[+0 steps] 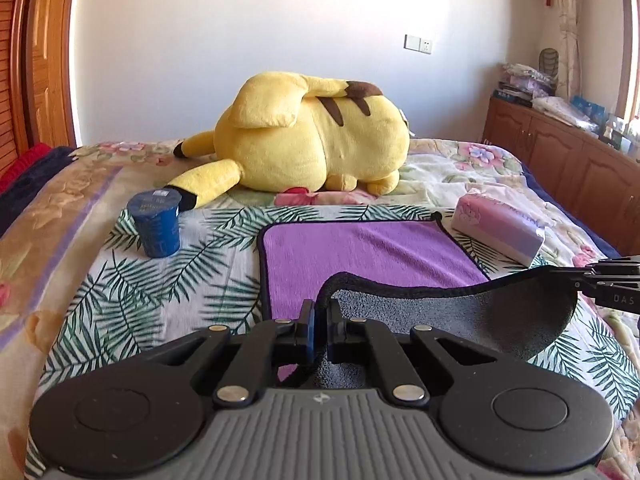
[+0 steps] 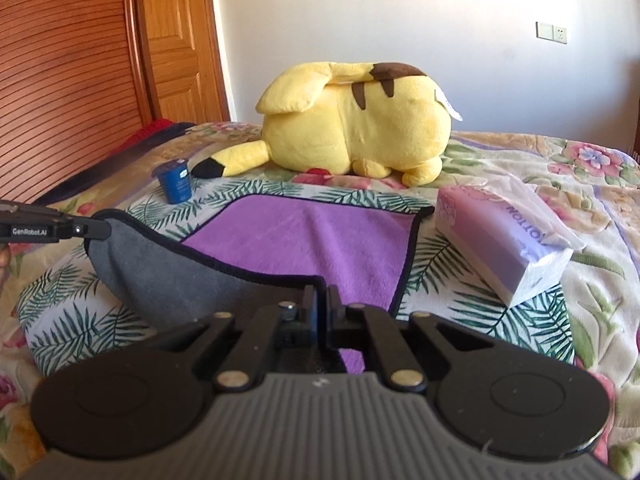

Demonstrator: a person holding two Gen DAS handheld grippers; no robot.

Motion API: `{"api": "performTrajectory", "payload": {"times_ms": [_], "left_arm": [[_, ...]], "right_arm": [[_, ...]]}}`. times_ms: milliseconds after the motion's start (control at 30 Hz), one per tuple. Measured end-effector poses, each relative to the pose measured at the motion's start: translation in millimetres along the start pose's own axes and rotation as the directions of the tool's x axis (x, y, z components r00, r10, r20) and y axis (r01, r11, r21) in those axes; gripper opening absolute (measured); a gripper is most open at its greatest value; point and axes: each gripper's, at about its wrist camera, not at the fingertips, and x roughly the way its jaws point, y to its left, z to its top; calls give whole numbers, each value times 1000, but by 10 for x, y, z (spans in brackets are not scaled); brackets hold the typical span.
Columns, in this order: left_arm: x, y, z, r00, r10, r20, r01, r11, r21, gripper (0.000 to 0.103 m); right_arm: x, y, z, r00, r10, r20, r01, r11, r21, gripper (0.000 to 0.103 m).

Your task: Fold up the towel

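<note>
Towel lies purple-side up on the bed, stretching ahead of both grippers; left gripper and right gripper jaws each pinch a near corner, lifting the grey underside.

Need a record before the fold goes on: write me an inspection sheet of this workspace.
Surface: bed with floral quilt; a palm-leaf cloth lies on it, under the work.
Job's things: towel, purple face up, black-edged; near edge lifted, grey underside showing.
Clutter: blue cup left of the towel; tissue pack right of it; yellow plush toy behind.
Grippers: left gripper shut on the towel's near left corner; right gripper shut on the near right corner.
Cables: nothing seen.
Surroundings: white wall with a switch plate; wooden door; wooden cabinet with stacked items.
</note>
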Motion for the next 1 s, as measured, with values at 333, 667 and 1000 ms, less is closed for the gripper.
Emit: {"api": "performTrajectory", "payload": {"times_ms": [333, 667, 1000], "left_arm": [[62, -27, 154, 1000, -14, 18, 13, 999, 32, 0], [91, -36, 327, 999, -20, 47, 17, 998, 58, 0], [71, -21, 544, 998, -17, 67, 10, 995, 102, 0]], "right_arm": [[19, 3, 102, 999, -5, 38, 6, 1000, -29, 5], [35, 45, 280, 998, -30, 64, 35, 996, -84, 5], [92, 44, 472, 996, -64, 63, 72, 990, -125, 4]]}}
